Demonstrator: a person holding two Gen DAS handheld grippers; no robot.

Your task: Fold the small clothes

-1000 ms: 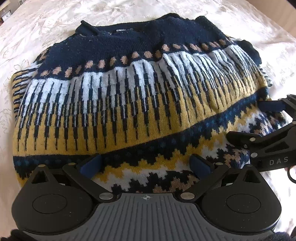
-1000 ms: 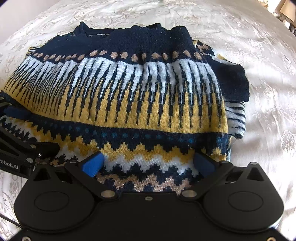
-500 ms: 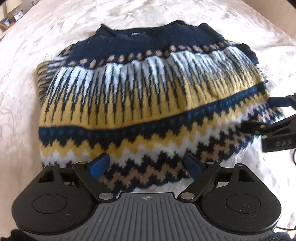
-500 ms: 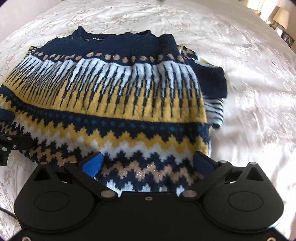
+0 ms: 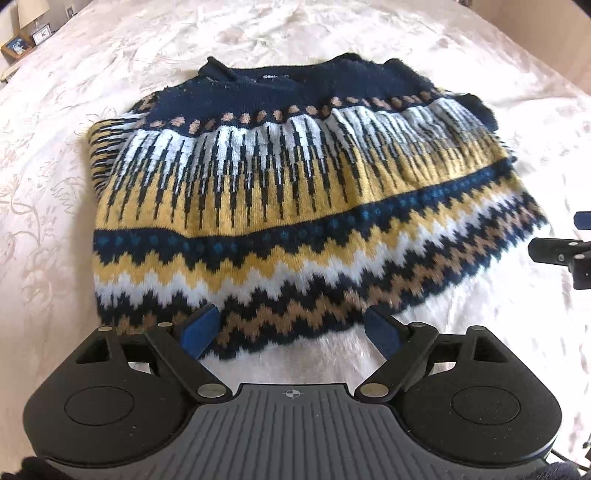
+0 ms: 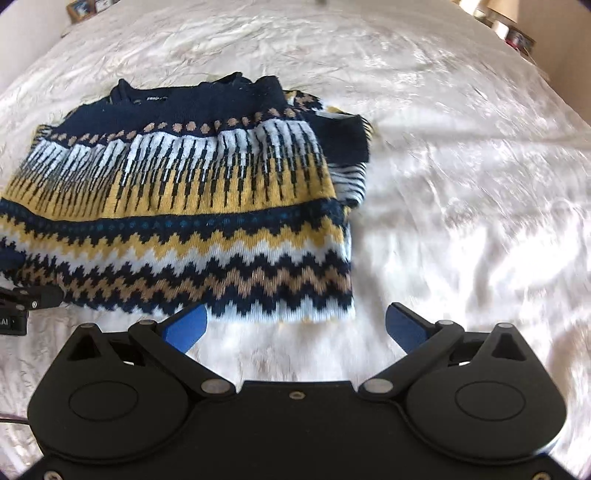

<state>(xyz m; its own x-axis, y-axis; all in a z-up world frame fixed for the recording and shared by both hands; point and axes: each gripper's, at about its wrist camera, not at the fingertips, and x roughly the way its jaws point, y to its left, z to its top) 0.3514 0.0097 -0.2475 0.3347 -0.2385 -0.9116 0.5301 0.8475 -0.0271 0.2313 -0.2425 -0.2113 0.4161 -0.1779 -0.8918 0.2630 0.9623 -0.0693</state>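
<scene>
A knitted sweater (image 5: 295,192) in navy, white, yellow and tan lies folded on a white bedspread (image 5: 55,184), collar at the far side. It also shows in the right wrist view (image 6: 177,206). My left gripper (image 5: 291,330) is open and empty, just above the sweater's near hem. My right gripper (image 6: 295,326) is open and empty, just in front of the hem's right corner. Each gripper shows at the edge of the other's view: the right gripper (image 5: 561,251) and the left gripper (image 6: 22,302).
The bedspread (image 6: 461,203) stretches wide to the right of the sweater. Picture frames and a lamp (image 5: 26,33) stand beyond the bed's far left edge. More small items (image 6: 509,29) stand beyond the far right edge.
Both grippers have pulled back toward me from over the sweater's lower part. The whole hem now shows, and the grippers sit further apart.
</scene>
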